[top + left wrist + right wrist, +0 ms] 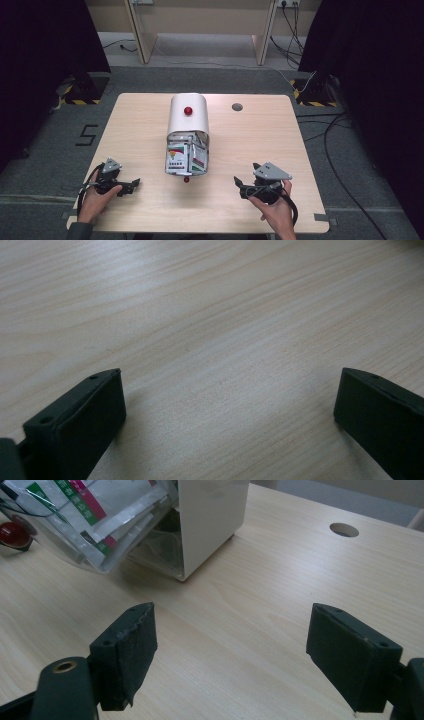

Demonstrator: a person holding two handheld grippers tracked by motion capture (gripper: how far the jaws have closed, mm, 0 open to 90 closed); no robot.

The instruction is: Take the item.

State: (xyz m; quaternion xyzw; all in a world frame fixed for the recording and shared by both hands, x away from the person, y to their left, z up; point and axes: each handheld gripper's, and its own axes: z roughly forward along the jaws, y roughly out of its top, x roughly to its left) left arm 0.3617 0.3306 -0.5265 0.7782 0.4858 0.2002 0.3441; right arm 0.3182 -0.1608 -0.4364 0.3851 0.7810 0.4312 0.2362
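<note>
White box (187,117) mid-worktop (280,150), clear drawer (185,159) of sachets pulled toward person; long axis runs fore-aft. Right tool (239,182) wide open, empty, lies right of drawer front. Left tool (131,184) open, empty, similar distance.

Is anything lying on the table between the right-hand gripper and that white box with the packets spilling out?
No. In the right gripper view, only bare wooden table separates the open right gripper from the white box.

packet (85,510) print too blurred
</note>
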